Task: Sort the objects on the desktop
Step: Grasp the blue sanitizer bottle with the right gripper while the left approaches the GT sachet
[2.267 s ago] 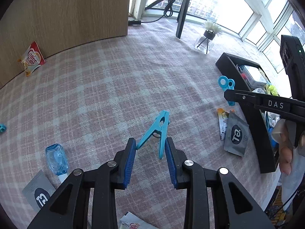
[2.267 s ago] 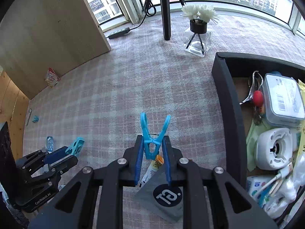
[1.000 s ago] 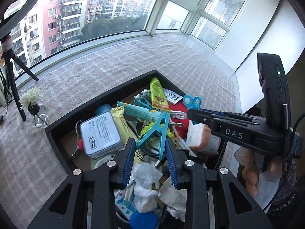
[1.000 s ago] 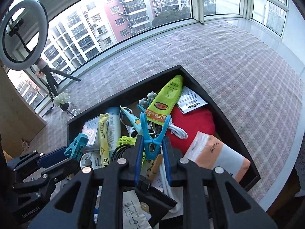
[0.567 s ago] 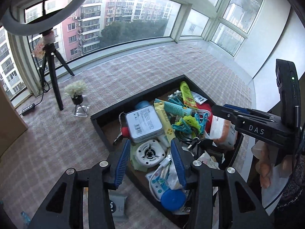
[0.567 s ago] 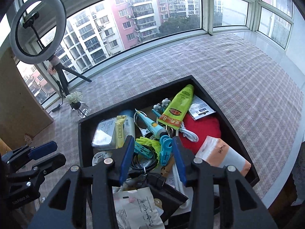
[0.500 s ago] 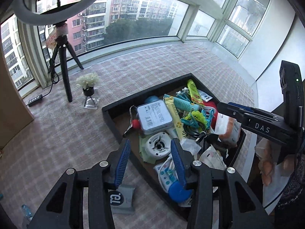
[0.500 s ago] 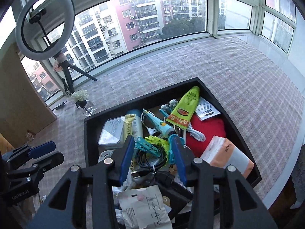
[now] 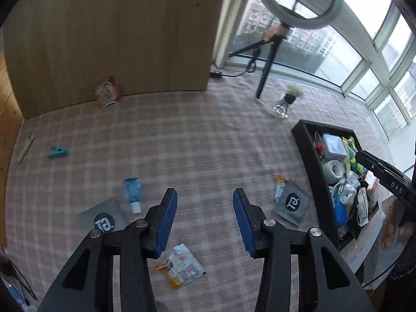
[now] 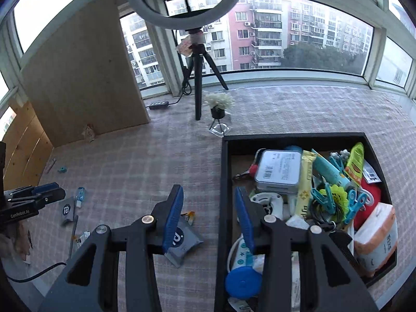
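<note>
Both empty right now. The left hand-held gripper has its blue-padded jaws spread, having just been opening, nothing between them, over the pink plaid worktop. The right hand-held gripper is parted too, straddling the left wall of the black rectangular tray, which is packed with clutter at centre right. Still loose on the cloth: a small blue plastic clothespin far left, a clear blue bottle lower left, and a grey foil sachet just beside the tray.
</note>
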`<control>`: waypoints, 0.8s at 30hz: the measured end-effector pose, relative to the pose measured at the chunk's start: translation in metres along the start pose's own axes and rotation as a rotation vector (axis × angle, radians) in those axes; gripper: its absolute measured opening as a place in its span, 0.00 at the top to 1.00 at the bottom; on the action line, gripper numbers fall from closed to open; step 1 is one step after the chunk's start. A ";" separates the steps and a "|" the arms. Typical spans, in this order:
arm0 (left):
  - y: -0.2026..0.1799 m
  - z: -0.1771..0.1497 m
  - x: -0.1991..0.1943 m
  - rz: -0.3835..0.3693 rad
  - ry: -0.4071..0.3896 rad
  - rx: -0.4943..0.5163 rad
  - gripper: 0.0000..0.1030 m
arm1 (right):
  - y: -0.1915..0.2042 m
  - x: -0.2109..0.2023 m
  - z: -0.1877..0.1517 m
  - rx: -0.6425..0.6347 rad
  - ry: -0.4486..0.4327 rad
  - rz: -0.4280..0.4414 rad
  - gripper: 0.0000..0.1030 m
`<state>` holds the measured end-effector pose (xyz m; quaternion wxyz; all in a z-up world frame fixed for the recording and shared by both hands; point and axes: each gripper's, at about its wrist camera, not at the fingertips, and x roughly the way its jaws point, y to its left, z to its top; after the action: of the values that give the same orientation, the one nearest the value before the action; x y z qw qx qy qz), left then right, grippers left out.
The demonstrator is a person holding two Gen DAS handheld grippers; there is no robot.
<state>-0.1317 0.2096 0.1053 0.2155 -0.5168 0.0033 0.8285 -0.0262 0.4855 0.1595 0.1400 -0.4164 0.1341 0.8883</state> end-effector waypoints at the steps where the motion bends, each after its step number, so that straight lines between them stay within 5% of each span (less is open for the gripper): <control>1: 0.018 -0.004 -0.004 0.016 -0.003 -0.039 0.55 | 0.015 0.003 0.000 -0.033 -0.002 0.009 0.61; 10: 0.107 -0.040 0.014 0.119 0.043 -0.252 0.52 | 0.140 0.049 -0.004 -0.248 0.120 0.149 0.48; 15: 0.111 -0.049 0.044 0.146 0.104 -0.267 0.51 | 0.194 0.090 -0.008 -0.262 0.229 0.251 0.47; 24: 0.100 -0.051 0.076 0.208 0.150 -0.255 0.45 | 0.256 0.150 -0.007 -0.256 0.375 0.309 0.47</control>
<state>-0.1532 0.1342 -0.0056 0.0607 -0.5972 -0.0322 0.7992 -0.2054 0.2669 0.0699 -0.0784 -0.5624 0.1062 0.8163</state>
